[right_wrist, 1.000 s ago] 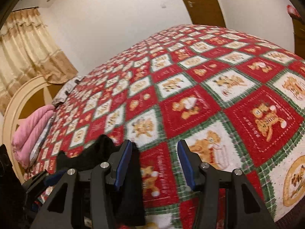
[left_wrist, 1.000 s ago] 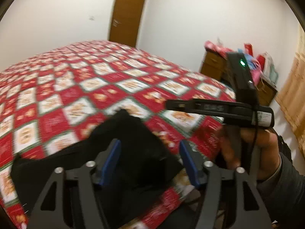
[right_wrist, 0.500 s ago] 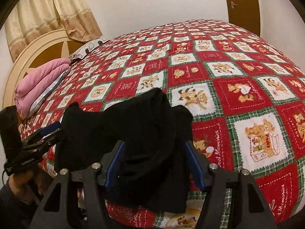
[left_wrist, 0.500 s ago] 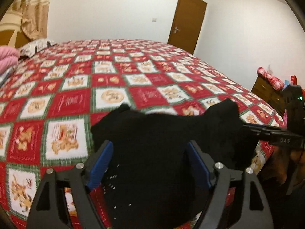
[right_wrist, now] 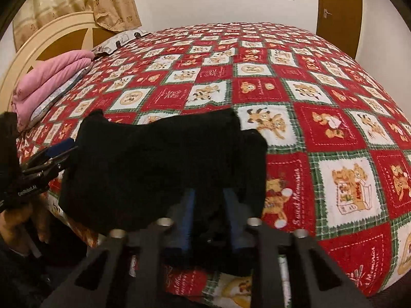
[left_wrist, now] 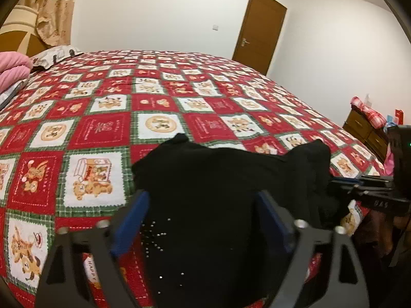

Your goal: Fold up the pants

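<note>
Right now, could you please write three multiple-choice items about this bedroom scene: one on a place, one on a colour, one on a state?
1. Where do the black pants lie?
A. on the bed's near edge
B. on the floor
C. on the wooden dresser

2. What colour is the folded blanket by the headboard?
A. blue
B. pink
C. green

3. How is the right gripper?
A. wide open, away from cloth
B. out of view
C. narrowed on the pants

Answers: 1 A, the pants sit on the red patchwork bedspread near its edge; 2 B, it looks pink; 3 C, black cloth sits between its close-set blue pads.
</note>
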`<state>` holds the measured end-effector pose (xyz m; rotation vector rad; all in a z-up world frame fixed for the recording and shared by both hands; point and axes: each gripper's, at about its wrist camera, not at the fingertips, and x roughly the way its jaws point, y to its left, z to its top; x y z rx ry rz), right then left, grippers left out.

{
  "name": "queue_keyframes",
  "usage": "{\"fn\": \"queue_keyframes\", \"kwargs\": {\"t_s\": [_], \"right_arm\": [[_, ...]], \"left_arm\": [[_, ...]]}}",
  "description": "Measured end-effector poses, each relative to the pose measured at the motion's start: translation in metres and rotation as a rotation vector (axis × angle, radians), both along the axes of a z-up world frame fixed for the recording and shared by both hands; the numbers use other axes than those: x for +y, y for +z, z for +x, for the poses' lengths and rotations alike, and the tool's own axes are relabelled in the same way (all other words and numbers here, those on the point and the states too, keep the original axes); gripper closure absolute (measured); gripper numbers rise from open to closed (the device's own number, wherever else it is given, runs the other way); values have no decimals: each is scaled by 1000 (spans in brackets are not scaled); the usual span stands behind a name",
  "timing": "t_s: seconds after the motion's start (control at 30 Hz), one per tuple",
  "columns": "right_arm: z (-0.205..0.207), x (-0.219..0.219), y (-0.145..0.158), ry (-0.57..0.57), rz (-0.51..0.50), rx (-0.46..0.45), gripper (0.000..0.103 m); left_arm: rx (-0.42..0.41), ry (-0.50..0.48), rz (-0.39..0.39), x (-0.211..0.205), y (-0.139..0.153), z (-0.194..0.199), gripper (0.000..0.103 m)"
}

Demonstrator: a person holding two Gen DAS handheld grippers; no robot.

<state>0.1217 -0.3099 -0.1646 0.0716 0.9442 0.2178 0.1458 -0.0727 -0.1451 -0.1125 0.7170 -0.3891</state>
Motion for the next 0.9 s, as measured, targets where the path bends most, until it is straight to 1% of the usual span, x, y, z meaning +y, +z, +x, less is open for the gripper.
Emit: {"fn": "queue_keyframes", "kwargs": {"t_s": [0.03, 0.1, 0.13, 0.23, 0.3, 0.33, 0.37, 0.4, 0.43, 0.5, 0.57, 0.6, 0.7, 0.73, 0.77, 0.83, 0.87, 0.9], "right_arm": [[-2, -2, 3, 4, 2, 0, 103], [-7, -3, 7, 10, -41, -4, 103], [-7, -3, 8, 11, -42, -1, 103], [-4, -7, 5, 12, -6, 18, 103], [-1, -12, 3, 0, 68, 35, 102], [0, -14, 3, -7, 98, 36, 97], [0, -14, 3, -10, 106, 36, 78], [0, -14, 4, -13, 107, 35, 64], [-2, -14, 4, -14, 115, 29, 49], [-2, -11, 4, -3, 118, 28, 49], [-2, -4, 3, 2, 81, 26, 49], [-2, -3, 1, 5, 81, 25, 50], [-1, -2, -4, 3, 58, 28, 56], [-1, -1, -7, 2, 53, 28, 60], [-1, -1, -8, 3, 45, 25, 69], [-3, 5, -10, 14, -12, 10, 80], [-4, 7, -9, 21, -39, 1, 88], [-5, 8, -7, 28, -53, -6, 91]], "left_arm": [[2, 9, -2, 1, -1, 1, 5], [13, 11, -11, 2, -4, 3, 5], [20, 13, -11, 2, -6, 4, 5], [31, 16, -12, 2, -9, 4, 5], [34, 16, -15, 3, -9, 4, 5], [34, 17, -17, 3, -8, 4, 5], [33, 18, -21, 4, -8, 4, 5], [34, 19, -23, 5, -8, 4, 5], [34, 20, -24, 5, -8, 4, 5], [39, 22, -28, 6, -9, 5, 5], [43, 23, -33, 7, -10, 6, 5], [44, 24, -34, 8, -10, 6, 5], [47, 27, -36, 8, -11, 7, 5], [48, 29, -38, 8, -12, 7, 5], [49, 29, -39, 8, -12, 7, 5], [50, 30, -38, 8, -12, 7, 5], [49, 30, -38, 8, -12, 7, 5], [48, 30, -38, 8, -12, 7, 5]]}}
